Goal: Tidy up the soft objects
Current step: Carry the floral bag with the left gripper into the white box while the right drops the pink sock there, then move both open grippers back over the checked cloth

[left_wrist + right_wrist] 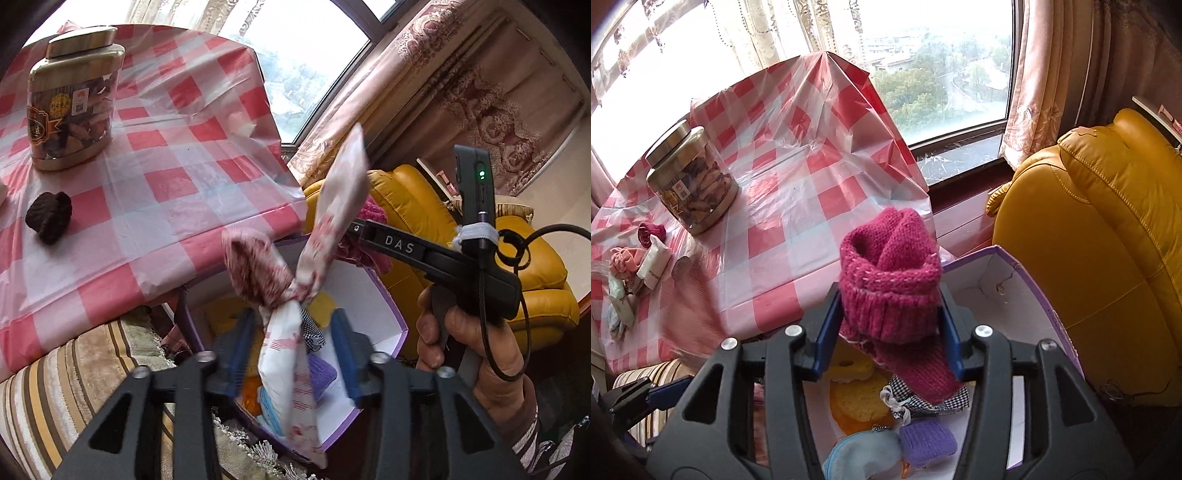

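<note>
Beside a checked table a box is already partly filled. Above it a knotted cloth hangs between the spread left gripper; a knit sock sits between the right gripper, grip unclear. Several items remain on the table.

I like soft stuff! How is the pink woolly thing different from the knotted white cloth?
The woolly sock is thick, knitted and plain dark pink; the knotted cloth is thin, smooth and white with red marks. The sock is rolled into a chunky bundle; the cloth is tied, with long floppy ends. Both hang over the open box, each between a tool's fingers.
</note>
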Action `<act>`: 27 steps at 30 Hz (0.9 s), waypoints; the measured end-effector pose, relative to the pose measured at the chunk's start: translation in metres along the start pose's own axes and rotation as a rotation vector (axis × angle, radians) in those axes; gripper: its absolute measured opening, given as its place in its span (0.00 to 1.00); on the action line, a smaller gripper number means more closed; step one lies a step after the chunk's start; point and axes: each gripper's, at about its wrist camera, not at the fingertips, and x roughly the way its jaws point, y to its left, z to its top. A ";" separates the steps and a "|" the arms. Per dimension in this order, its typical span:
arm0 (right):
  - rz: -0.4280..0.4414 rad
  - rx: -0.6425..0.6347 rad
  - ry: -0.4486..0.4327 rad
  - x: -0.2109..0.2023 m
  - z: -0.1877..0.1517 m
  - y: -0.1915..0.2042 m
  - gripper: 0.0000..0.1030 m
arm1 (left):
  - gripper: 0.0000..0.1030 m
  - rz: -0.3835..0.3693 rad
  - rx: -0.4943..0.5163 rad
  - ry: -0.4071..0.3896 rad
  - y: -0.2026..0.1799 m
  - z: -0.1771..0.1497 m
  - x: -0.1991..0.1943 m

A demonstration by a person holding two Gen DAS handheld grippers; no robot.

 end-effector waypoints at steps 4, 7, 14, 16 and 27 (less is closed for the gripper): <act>0.003 -0.011 -0.005 0.000 0.001 0.003 0.65 | 0.63 0.026 -0.037 -0.009 0.009 0.001 -0.005; -0.005 -0.005 -0.018 -0.003 0.002 0.002 0.71 | 0.63 0.048 -0.048 -0.017 0.013 0.000 -0.007; -0.117 -0.060 -0.085 -0.018 0.008 0.014 0.85 | 0.70 0.153 -0.040 -0.028 0.014 0.000 -0.016; -0.148 -0.075 -0.105 -0.023 0.009 0.020 0.88 | 0.71 0.204 -0.024 -0.043 0.014 0.001 -0.020; -0.160 -0.158 -0.181 -0.031 0.006 0.063 0.90 | 0.80 0.566 0.079 -0.161 0.028 0.007 -0.057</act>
